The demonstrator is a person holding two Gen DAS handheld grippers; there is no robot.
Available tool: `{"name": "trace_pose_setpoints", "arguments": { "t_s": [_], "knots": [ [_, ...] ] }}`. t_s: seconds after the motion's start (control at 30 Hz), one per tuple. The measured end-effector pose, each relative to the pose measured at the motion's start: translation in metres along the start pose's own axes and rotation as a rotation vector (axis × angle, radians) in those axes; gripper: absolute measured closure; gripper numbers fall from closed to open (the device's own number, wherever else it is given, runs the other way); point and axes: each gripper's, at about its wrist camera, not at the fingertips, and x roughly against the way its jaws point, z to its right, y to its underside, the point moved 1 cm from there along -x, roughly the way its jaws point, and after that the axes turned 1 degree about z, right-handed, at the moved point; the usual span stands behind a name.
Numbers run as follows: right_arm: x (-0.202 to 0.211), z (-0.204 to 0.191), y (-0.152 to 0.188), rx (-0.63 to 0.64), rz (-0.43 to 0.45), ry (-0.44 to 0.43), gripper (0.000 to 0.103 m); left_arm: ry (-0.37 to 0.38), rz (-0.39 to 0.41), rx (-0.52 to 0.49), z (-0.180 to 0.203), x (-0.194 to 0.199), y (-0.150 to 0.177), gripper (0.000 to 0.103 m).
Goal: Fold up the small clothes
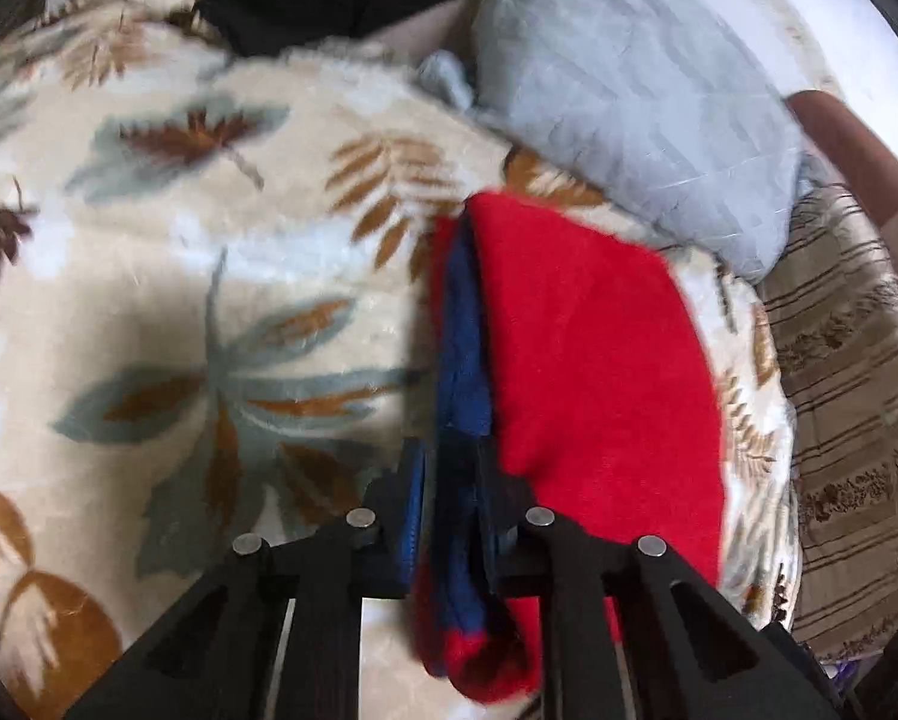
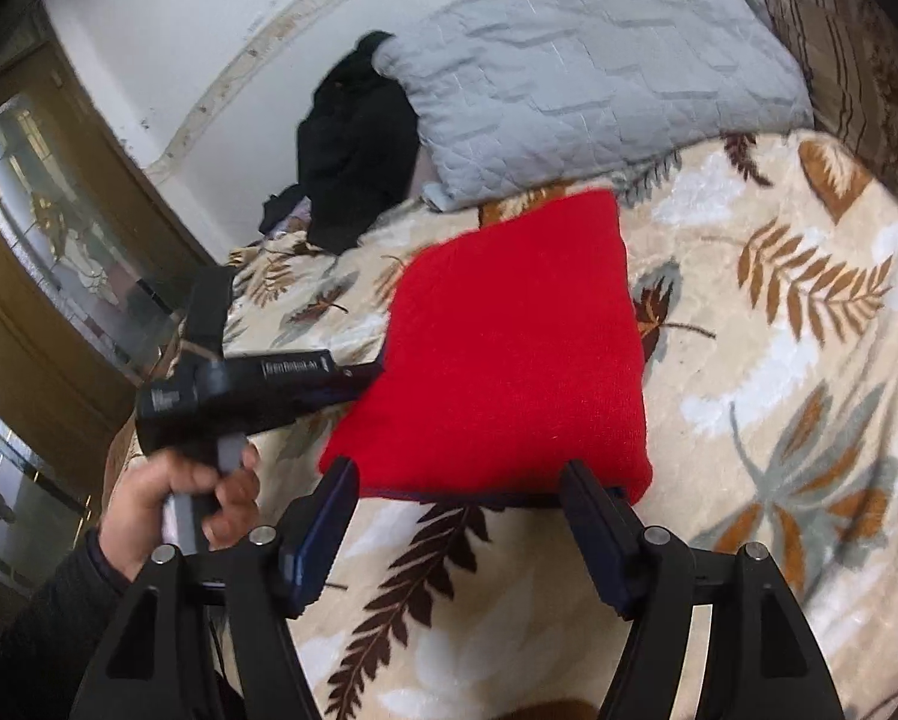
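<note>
A small red knitted garment (image 2: 508, 354) with blue trim lies folded into a rough rectangle on the leaf-patterned blanket. In the left wrist view the red garment (image 1: 598, 360) and its blue edge (image 1: 463, 372) run straight into my left gripper (image 1: 451, 468), which is shut on that edge. The left gripper (image 2: 365, 375) also shows in the right wrist view, at the garment's left side. My right gripper (image 2: 457, 480) is open, its fingers at the garment's near edge, with nothing between them.
The cream leaf-patterned blanket (image 2: 778, 360) covers the bed. A grey quilted pillow (image 2: 598, 72) lies just beyond the garment, with black clothing (image 2: 353, 144) at its left. A striped brown cover (image 1: 850, 360) lies to the right. A wooden glass door (image 2: 41, 276) stands at the left.
</note>
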Motion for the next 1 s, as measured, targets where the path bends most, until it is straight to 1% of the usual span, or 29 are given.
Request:
{"name": "trace_pose_setpoints", "arguments": {
  "t_s": [0.03,0.07,0.1,0.13,0.17,0.23,0.3,0.33,0.43,0.5,0.6,0.63,0.7,0.8,1.0],
  "knots": [
    [0.005,0.0,0.001,-0.006,0.007,0.004,0.03,0.01,0.005,-0.013,0.004,0.007,0.004,0.078],
    [0.009,0.002,0.003,-0.019,0.012,0.005,0.029,0.01,0.003,-0.028,0.008,0.011,0.009,0.064],
    [0.012,0.003,0.004,-0.035,0.02,0.0,0.029,0.0,0.004,-0.047,0.012,0.017,0.016,0.056],
    [0.015,0.004,0.006,-0.046,0.024,-0.005,0.028,-0.025,0.02,-0.072,0.016,0.022,0.023,0.047],
    [0.018,0.004,0.008,-0.06,0.028,-0.01,0.026,-0.056,0.038,-0.098,0.016,0.03,0.031,0.047],
    [0.022,0.003,0.012,-0.066,0.029,-0.017,0.026,-0.11,0.061,-0.155,0.023,0.044,0.046,0.046],
    [0.025,-0.001,0.016,-0.054,0.025,-0.005,0.025,-0.141,0.08,-0.182,0.026,0.056,0.059,0.045],
    [0.025,-0.003,0.018,-0.047,0.019,0.011,0.025,-0.15,0.094,-0.193,0.023,0.063,0.065,0.043],
    [0.026,-0.005,0.023,-0.032,0.018,0.074,0.022,-0.19,0.151,-0.205,0.022,0.085,0.08,0.03],
    [0.027,-0.004,0.027,-0.037,0.018,0.105,0.018,-0.213,0.191,-0.213,0.023,0.099,0.088,0.029],
    [0.027,-0.005,0.031,-0.022,0.01,0.141,0.016,-0.259,0.233,-0.225,0.022,0.116,0.098,0.024],
    [0.027,-0.006,0.032,-0.017,0.01,0.148,0.016,-0.267,0.24,-0.231,0.021,0.119,0.099,0.022],
    [0.028,-0.01,0.032,-0.005,0.016,0.157,0.016,-0.296,0.253,-0.244,0.021,0.126,0.103,0.022],
    [0.031,-0.017,0.027,0.021,0.042,0.196,0.016,-0.319,0.263,-0.256,0.019,0.131,0.106,0.022],
    [0.034,-0.028,0.017,0.073,0.077,0.295,0.016,-0.349,0.266,-0.248,0.016,0.135,0.11,0.022]
  ]
}}
